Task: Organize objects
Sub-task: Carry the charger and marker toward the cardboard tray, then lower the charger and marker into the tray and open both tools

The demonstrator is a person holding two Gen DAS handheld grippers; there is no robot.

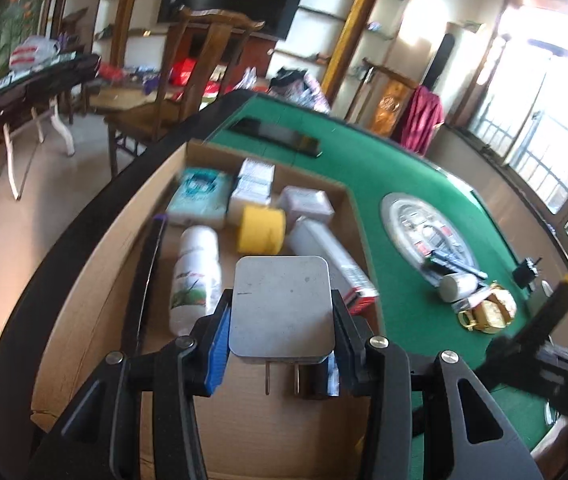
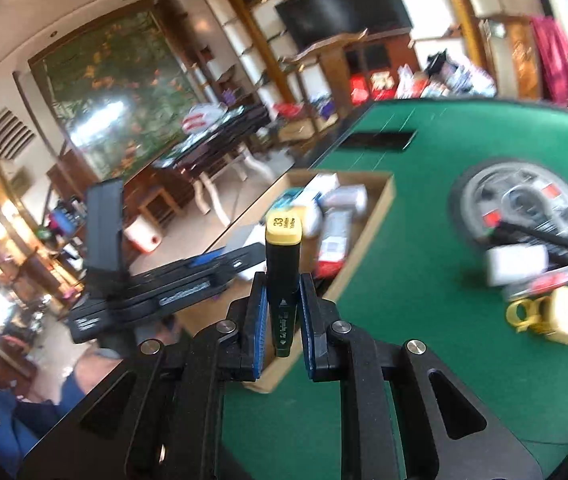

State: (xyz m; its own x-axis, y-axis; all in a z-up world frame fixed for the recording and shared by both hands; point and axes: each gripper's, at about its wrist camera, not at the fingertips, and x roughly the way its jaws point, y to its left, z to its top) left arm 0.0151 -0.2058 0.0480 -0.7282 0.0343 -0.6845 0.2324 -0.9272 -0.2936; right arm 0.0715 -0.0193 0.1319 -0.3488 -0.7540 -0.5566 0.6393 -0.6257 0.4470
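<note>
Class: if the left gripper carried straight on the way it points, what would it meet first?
Probably the yellow roll in the box, just beyond the charger the left gripper holds; depth is uncertain.

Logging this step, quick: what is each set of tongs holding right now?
Left tongs: closed on a grey plug adapter.
Right tongs: closed on a yellow-capped marker.

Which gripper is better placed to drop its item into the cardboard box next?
Left, probably. The left gripper holds the grey plug adapter right over the cardboard box. The right gripper, clamping the yellow-capped marker, sits over the green felt beside it.
</note>
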